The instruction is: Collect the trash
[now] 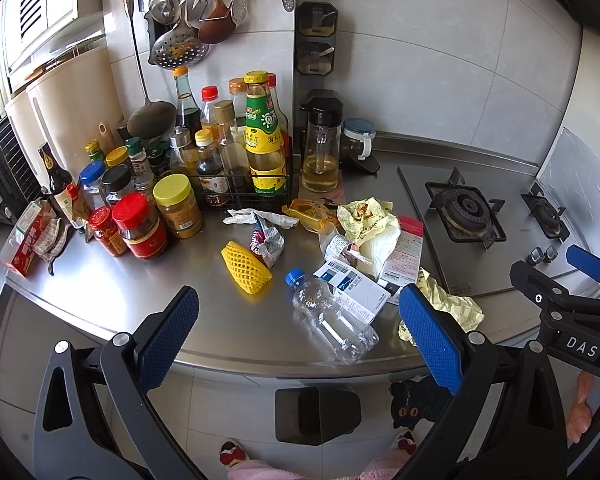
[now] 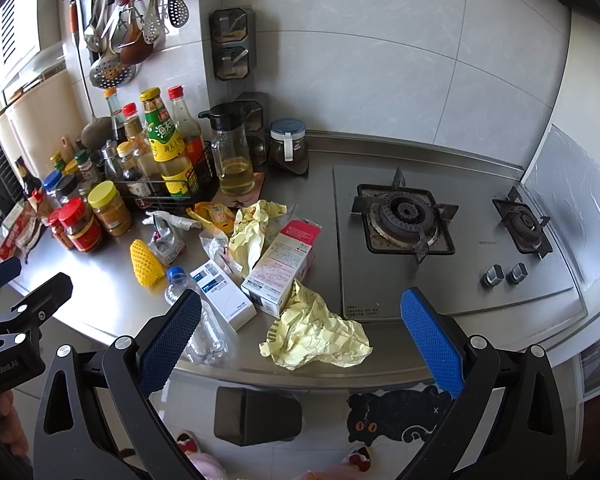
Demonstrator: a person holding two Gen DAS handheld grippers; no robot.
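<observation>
Trash lies on the steel counter (image 1: 112,292): a clear plastic bottle (image 1: 332,320) with a blue cap, a yellow foam net (image 1: 246,267), a crumpled foil packet (image 1: 267,240), white boxes (image 1: 356,284), a crumpled yellow paper (image 2: 316,332) near the front edge, and more yellow wrappers (image 1: 370,220). My left gripper (image 1: 300,340) is open and empty, held above the front edge over the bottle. My right gripper (image 2: 300,340) is open and empty, above the crumpled paper. A dark bin (image 1: 316,414) stands on the floor below the counter.
Many sauce bottles and jars (image 1: 156,200) crowd the back left. An oil jug (image 1: 320,152) stands behind the trash. A gas hob (image 2: 440,232) fills the right side. Utensils (image 1: 188,8) hang on the wall. A cat mat (image 2: 396,412) lies on the floor.
</observation>
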